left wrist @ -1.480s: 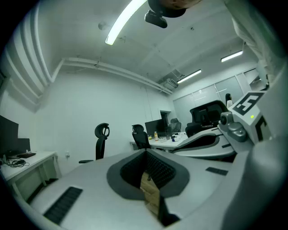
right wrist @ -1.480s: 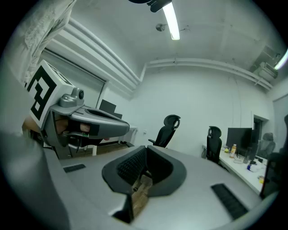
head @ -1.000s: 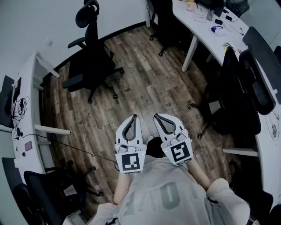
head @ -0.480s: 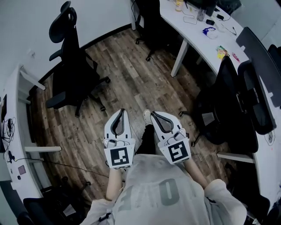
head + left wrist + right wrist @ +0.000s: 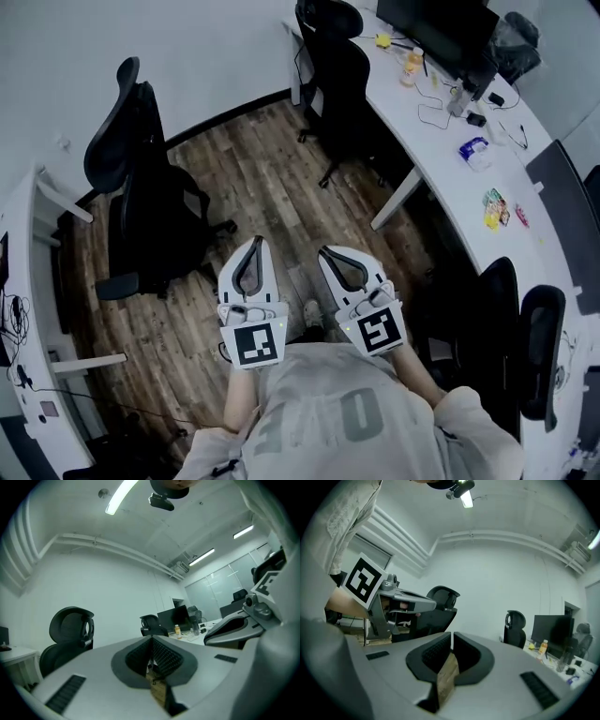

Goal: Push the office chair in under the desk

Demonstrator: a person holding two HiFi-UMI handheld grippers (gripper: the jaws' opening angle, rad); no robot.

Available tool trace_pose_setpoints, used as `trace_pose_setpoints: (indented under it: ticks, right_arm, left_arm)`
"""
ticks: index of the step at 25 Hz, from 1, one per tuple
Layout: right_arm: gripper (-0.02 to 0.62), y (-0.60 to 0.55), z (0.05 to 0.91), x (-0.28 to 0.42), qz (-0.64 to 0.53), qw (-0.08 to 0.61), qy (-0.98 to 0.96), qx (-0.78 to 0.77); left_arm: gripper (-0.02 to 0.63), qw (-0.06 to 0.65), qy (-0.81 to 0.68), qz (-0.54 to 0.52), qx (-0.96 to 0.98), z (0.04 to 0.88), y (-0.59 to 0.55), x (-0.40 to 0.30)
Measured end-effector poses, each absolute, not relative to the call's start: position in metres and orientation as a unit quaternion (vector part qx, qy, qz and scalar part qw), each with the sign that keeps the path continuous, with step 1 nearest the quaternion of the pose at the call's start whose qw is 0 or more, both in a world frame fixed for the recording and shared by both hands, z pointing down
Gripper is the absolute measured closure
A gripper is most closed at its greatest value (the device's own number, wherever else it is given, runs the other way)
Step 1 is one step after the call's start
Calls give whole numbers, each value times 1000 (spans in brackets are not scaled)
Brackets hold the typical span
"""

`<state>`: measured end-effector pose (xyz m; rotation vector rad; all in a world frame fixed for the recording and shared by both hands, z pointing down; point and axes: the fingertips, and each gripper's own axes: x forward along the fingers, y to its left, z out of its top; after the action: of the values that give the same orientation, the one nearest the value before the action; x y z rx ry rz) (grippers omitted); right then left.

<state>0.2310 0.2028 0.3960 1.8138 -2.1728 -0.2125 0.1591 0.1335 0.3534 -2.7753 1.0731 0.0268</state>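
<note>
A black high-backed office chair (image 5: 141,206) stands out on the wood floor at the left, apart from the white desk (image 5: 36,202) along the left wall. It also shows in the left gripper view (image 5: 69,637) and behind my left gripper (image 5: 401,599) in the right gripper view. My left gripper (image 5: 253,244) and right gripper (image 5: 326,251) are held side by side in front of the person's chest, both shut and empty. They point at the bare floor between the chair and the long white desk (image 5: 441,159) on the right. Neither touches a chair.
A second black chair (image 5: 333,66) sits tucked at the far end of the right desk, near a monitor (image 5: 441,33), a bottle and cables. Two more dark chairs (image 5: 511,347) stand close at the right. A desk leg (image 5: 394,202) reaches the floor ahead.
The view has swung and moved forward: the left chair now lies nearer and lower in the head view, and the far desk end has come into sight. Both grippers stay shut, side by side.
</note>
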Motion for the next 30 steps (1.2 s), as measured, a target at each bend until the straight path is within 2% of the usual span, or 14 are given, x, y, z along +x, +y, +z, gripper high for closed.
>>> trace_pose_setpoints:
  ticks: [11, 13, 15, 17, 19, 23, 27, 30]
  right_arm:
    - [566, 37, 365, 264, -101, 120, -818, 554]
    - [566, 11, 366, 263, -103, 119, -834, 529]
    - [566, -17, 362, 258, -102, 83, -851, 508]
    - [566, -42, 353, 258, -93, 43, -867, 488]
    - [565, -69, 345, 264, -83, 28, -877, 471]
    - [565, -118, 329, 267, -84, 9, -898, 432]
    - [565, -150, 327, 254, -76, -1, -928, 366]
    - [565, -169, 328, 239, -57, -12, -947, 317]
  left_arm:
    - [589, 81, 450, 20, -889, 322, -8, 186]
    - [589, 108, 467, -8, -878, 326, -27, 188]
    - [589, 150, 476, -49, -865, 328, -49, 193]
    - [589, 147, 488, -56, -859, 329, -70, 199]
    - [589, 135, 507, -46, -850, 325, -90, 203]
    - [589, 158, 549, -51, -819, 310, -127, 198]
    - [589, 93, 613, -20, -785, 312, -151, 177]
    - [589, 89, 642, -37, -760, 314, -160, 161]
